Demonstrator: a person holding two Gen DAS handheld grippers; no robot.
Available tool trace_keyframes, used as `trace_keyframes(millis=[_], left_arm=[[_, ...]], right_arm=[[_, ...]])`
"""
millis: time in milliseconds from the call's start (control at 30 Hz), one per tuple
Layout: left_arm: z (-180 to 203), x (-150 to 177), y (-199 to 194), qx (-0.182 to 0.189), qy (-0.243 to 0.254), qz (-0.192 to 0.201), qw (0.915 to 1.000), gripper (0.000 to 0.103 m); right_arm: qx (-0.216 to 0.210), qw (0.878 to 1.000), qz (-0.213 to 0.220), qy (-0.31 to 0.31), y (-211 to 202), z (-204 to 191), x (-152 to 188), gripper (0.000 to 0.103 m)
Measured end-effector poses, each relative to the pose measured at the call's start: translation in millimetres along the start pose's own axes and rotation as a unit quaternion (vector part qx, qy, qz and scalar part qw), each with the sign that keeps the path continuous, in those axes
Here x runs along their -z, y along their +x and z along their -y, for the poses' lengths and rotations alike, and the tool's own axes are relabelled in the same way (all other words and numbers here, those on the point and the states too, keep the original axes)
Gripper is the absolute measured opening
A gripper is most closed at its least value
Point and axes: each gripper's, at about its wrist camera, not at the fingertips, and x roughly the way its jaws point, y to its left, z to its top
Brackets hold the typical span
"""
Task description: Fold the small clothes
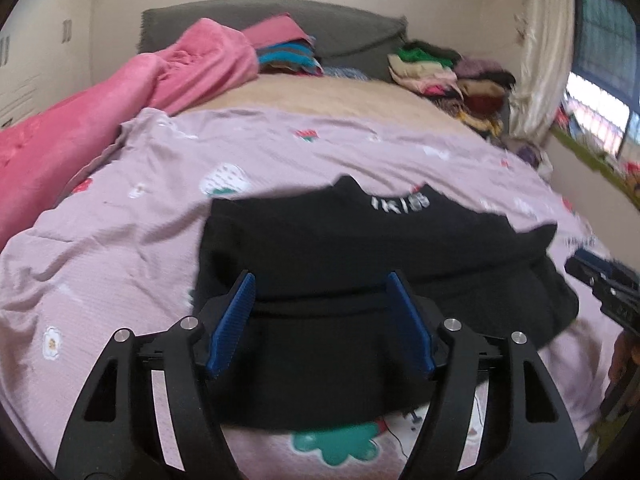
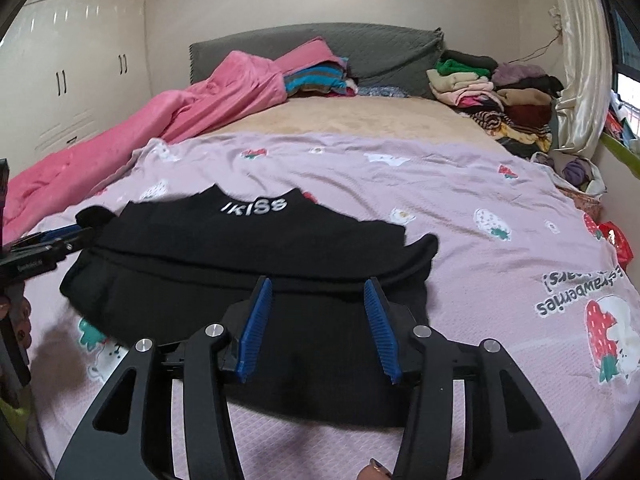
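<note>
A black top (image 1: 360, 248) with white "IKISS" lettering at its collar lies flat on the pink strawberry-print sheet (image 1: 120, 240), its lower part folded up over the body. My left gripper (image 1: 320, 278) hovers over the near left half of the black top (image 2: 260, 248), blue pads apart with nothing pinched between them. My right gripper (image 2: 317, 282) hangs over the near right half, its jaws also apart and empty. Each gripper shows at the edge of the other's view: the right gripper (image 1: 588, 270) and the left gripper (image 2: 68, 236).
A pink blanket (image 2: 160, 120) is bunched along the left side of the bed. Piles of folded clothes (image 2: 500, 96) sit at the back right by the grey headboard (image 2: 380, 52). A curtain (image 2: 580, 60) and window are on the right, a white wardrobe (image 2: 72, 72) on the left.
</note>
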Motion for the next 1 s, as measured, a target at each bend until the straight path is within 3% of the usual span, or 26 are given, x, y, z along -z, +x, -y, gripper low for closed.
trace_keyframes(millis=[33, 67, 133, 200, 267, 533, 1000], left_arm=[[2, 2, 2, 0.003, 0.004, -0.006, 1.0, 0.06], [7, 5, 5, 0.011, 0.007, -0.015, 0.9998, 0.06], [9, 8, 10, 0.021, 0.007, -0.034, 0.9992, 0.056], [11, 12, 15, 0.037, 0.007, -0.057, 0.9977, 0.036], [11, 16, 22, 0.033, 0.011, -0.072, 0.9968, 0.024], [3, 18, 28, -0.002, 0.019, -0.072, 0.9972, 0.024], [-16, 1, 60, -0.012, 0.008, -0.061, 0.998, 0.024]], right_arm=[[-0.002, 1.0, -0.003, -0.001, 1, -1, 1, 0.041], [-0.007, 1.0, -0.01, -0.002, 2, -4, 2, 0.029], [-0.018, 1.0, -0.024, -0.01, 6, -8, 4, 0.017], [-0.026, 0.999, -0.034, -0.018, 8, -14, 8, 0.017], [-0.027, 0.998, -0.044, -0.026, 11, -18, 10, 0.016], [0.006, 0.994, -0.102, -0.034, 53, -15, 13, 0.015], [0.006, 0.994, -0.107, -0.017, 114, -4, -22, 0.015]])
